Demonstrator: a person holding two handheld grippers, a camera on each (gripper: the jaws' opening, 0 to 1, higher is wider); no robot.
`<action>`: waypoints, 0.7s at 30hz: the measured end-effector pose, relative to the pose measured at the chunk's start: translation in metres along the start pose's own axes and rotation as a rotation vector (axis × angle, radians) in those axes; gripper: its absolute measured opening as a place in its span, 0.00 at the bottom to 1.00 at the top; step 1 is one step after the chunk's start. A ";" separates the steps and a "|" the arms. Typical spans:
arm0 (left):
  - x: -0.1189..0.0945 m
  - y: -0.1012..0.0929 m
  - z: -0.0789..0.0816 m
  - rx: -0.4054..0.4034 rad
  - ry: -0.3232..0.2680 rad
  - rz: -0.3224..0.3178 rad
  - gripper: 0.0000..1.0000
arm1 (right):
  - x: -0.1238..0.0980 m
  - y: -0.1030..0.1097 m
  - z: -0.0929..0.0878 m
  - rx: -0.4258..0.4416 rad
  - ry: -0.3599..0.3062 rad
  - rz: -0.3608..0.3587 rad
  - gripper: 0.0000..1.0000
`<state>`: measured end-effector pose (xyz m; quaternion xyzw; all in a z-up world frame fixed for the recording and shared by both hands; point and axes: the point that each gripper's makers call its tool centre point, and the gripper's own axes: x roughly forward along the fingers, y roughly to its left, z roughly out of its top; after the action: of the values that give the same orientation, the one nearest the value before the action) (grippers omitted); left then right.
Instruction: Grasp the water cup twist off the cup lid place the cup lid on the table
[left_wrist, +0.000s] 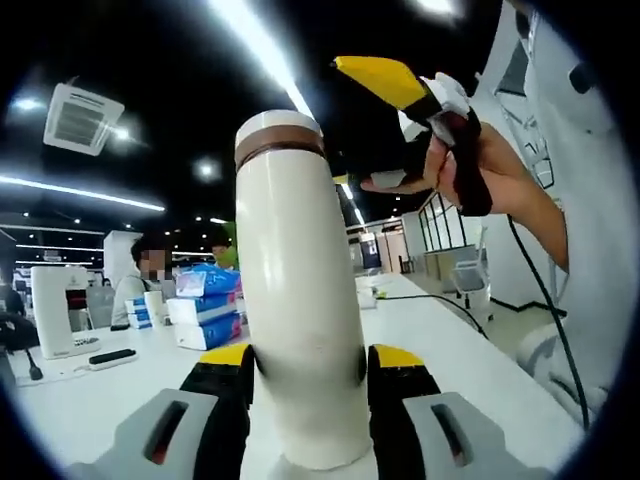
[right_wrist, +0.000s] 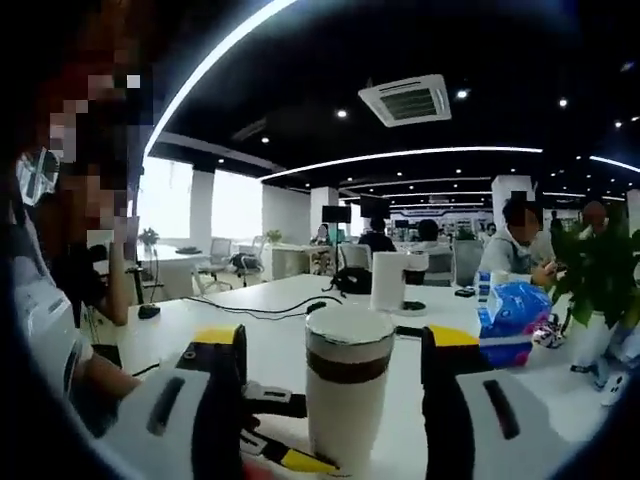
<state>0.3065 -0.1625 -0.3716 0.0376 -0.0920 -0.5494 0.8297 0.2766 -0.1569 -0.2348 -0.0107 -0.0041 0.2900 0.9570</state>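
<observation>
The left gripper (left_wrist: 305, 385) is standing low on the white table (left_wrist: 470, 360), its two yellow-tipped jaws pressing against either side of the water cup (left_wrist: 300, 320), which is standing upright between them. The cup lid (left_wrist: 278, 135), cream with a brown band, is sitting on top of the cup. Above and just beside the lid, the right gripper (left_wrist: 385, 85) is hovering, tilted downward, a person's hand (left_wrist: 490, 175) wrapping its grip. In the right gripper view, that gripper (right_wrist: 335, 350) is holding its jaws wide apart on either side of the lid (right_wrist: 348, 345), not touching it.
</observation>
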 end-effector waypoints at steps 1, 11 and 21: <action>0.000 0.000 0.000 -0.005 0.001 0.000 0.46 | 0.003 0.000 0.000 0.003 0.000 0.000 0.69; 0.000 -0.003 0.000 -0.001 -0.001 -0.004 0.46 | 0.018 -0.013 0.000 0.067 -0.004 -0.025 0.55; 0.000 -0.004 0.001 -0.002 -0.003 -0.005 0.46 | 0.018 -0.013 0.001 0.033 0.027 0.073 0.46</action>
<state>0.3027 -0.1641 -0.3717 0.0365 -0.0926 -0.5517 0.8281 0.2987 -0.1574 -0.2337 0.0008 0.0140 0.3245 0.9458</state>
